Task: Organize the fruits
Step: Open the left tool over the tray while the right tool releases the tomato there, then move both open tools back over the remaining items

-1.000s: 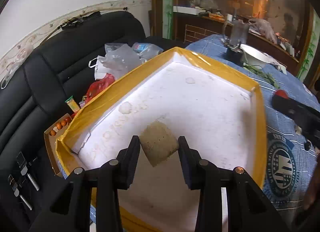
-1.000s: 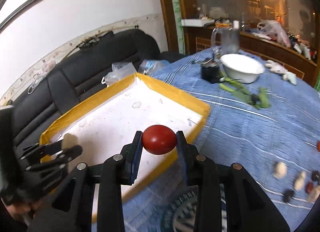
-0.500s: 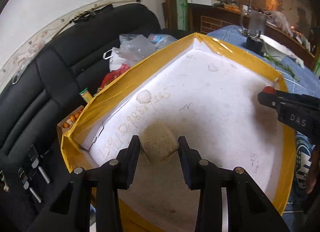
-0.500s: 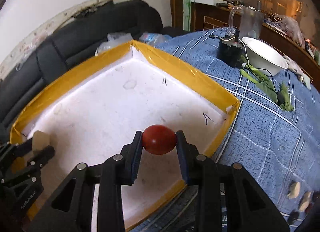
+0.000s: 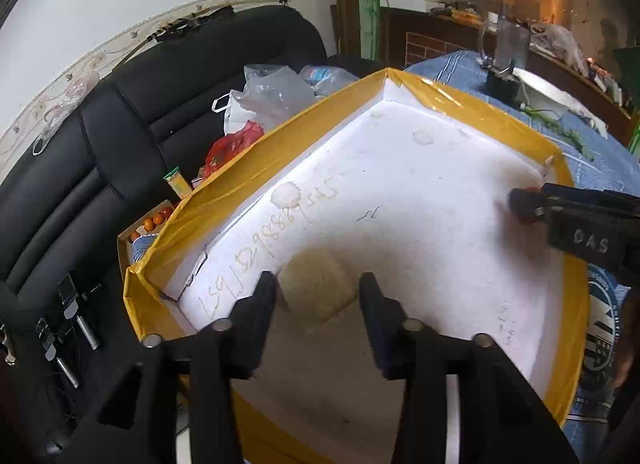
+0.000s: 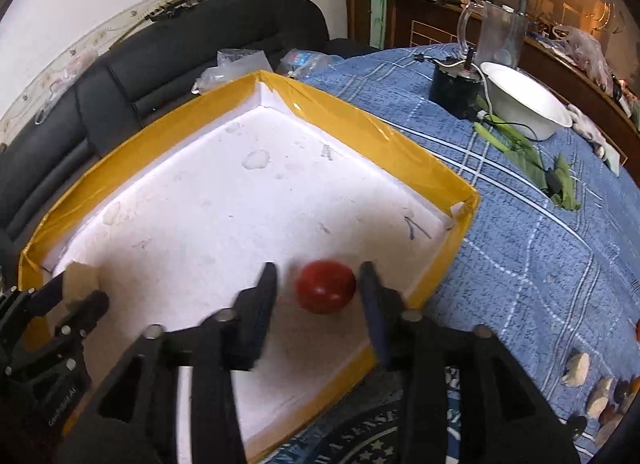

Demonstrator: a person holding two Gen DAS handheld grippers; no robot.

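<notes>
A shallow white foam tray (image 6: 400, 167) edged with yellow tape is seen lying on the blue checked cloth of the tabletop (image 6: 520, 232), beside a black sofa (image 5: 80, 167). The right claw (image 6: 318, 288) is held low over the tray's near right corner with its jaws parted; a red round fruit (image 6: 326, 286) is seen between them, a clear gap being left on either side, so it is not gripped. Whether the fruit rests on the foam cannot be told for certain. The left claw (image 5: 318, 292) is positioned over the tray's near left corner, likewise spread apart, with a pale tan, rough-skinned piece (image 5: 316, 288) lying between its fingers and free of both pads. In the right wrist view a white bowl (image 6: 524, 103) and green leaves (image 6: 532, 167) are seen farther back on the cloth, and small stones (image 6: 576, 370) lie near the right edge.
</notes>
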